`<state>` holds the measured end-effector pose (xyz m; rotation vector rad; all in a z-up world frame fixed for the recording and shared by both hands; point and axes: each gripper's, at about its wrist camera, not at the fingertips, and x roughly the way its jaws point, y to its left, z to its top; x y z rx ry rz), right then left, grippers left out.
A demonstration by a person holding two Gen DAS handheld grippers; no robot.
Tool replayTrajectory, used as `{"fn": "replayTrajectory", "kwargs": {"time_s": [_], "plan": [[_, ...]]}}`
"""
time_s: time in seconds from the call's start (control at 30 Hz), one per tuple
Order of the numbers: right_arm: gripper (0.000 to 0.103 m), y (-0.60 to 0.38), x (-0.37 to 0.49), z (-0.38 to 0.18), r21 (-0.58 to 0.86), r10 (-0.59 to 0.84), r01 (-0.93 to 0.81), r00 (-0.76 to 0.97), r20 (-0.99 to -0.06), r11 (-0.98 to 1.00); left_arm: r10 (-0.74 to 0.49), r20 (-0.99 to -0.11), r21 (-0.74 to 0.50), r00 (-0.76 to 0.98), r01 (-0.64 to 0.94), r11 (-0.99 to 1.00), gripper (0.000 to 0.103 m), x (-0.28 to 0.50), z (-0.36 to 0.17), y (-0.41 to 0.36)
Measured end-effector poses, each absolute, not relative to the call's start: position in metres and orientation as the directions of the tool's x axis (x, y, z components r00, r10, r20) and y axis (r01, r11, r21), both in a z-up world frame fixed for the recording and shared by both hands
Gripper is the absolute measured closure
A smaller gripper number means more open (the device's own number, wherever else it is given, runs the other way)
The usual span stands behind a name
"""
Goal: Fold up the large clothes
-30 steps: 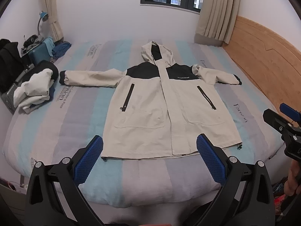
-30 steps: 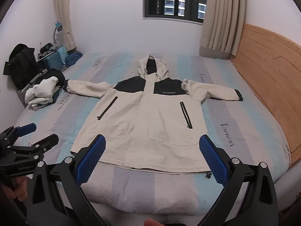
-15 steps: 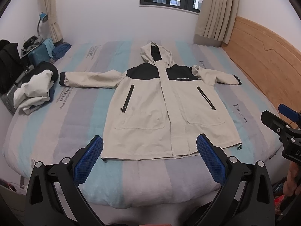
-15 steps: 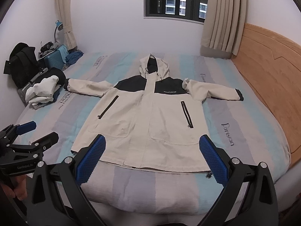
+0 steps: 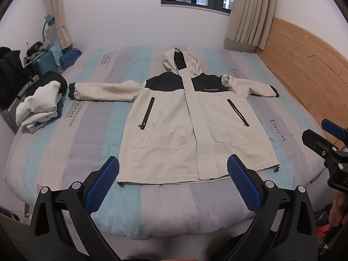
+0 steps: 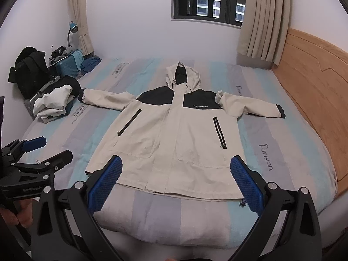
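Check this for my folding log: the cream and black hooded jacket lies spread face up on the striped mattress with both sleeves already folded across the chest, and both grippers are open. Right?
Not quite. Both sleeves of the cream and black hooded jacket stretch straight out to the sides, as the right wrist view shows. It does lie face up on the striped mattress, and the left gripper and right gripper have open jaws.

Both wrist cameras look from the bed's (image 5: 174, 206) foot toward the window (image 6: 208, 0), sharing the jacket (image 5: 184, 130).
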<state>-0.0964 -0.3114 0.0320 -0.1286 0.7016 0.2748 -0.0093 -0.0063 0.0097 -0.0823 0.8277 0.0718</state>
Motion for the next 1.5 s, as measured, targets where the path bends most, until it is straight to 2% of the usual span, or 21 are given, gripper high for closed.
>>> {"fn": "replayTrajectory", "kwargs": {"time_s": [0.2, 0.33, 0.4, 0.67, 1.0, 1.1, 1.3, 1.5], "plan": [[0.007, -0.314, -0.088, 0.028, -0.012, 0.207, -0.285, 0.724, -0.658, 0.959, 0.029, -0.742, -0.044, 0.67, -0.091, 0.995, 0.006, -0.004, 0.01, -0.006], [0.007, -0.319, -0.073, 0.03, 0.047, 0.25, -0.296, 0.701, -0.668, 0.954, 0.026, -0.745, -0.042, 0.667, -0.085, 0.995, 0.006, 0.009, 0.009, -0.003], [0.007, -0.318, -0.061, 0.032, 0.022, 0.222, -0.282, 0.703, -0.676, 0.959, 0.024, -0.751, -0.037, 0.66, -0.078, 0.996, 0.006, 0.02, 0.01, -0.002], [0.007, -0.331, 0.012, 0.044, 0.025, 0.204, -0.257, 0.7, -0.684, 0.966, 0.035, -0.78, -0.013, 0.625, -0.072, 0.997, 0.006, 0.088, 0.013, 0.0], [0.007, -0.352, 0.095, 0.04, 0.031, 0.193, -0.254, 0.644, -0.74, 0.967, 0.074, -0.793, -0.01, 0.605, -0.135, 0.991, 0.006, 0.16, 0.027, 0.001], [0.007, -0.345, 0.118, 0.041, 0.007, 0.172, -0.254, 0.634, -0.754, 0.967, 0.051, -0.789, -0.045, 0.612, -0.14, 0.989, 0.006, 0.179, 0.028, 0.014], [0.007, -0.322, 0.174, 0.034, 0.017, 0.123, -0.178, 0.606, -0.786, 0.984, 0.051, -0.81, -0.025, 0.583, -0.122, 0.992, 0.006, 0.238, 0.011, 0.062], [0.007, -0.284, 0.23, 0.016, -0.032, 0.067, -0.144, 0.63, -0.773, 0.989, 0.023, -0.83, -0.054, 0.558, -0.121, 0.991, 0.006, 0.311, -0.033, 0.15]]}}
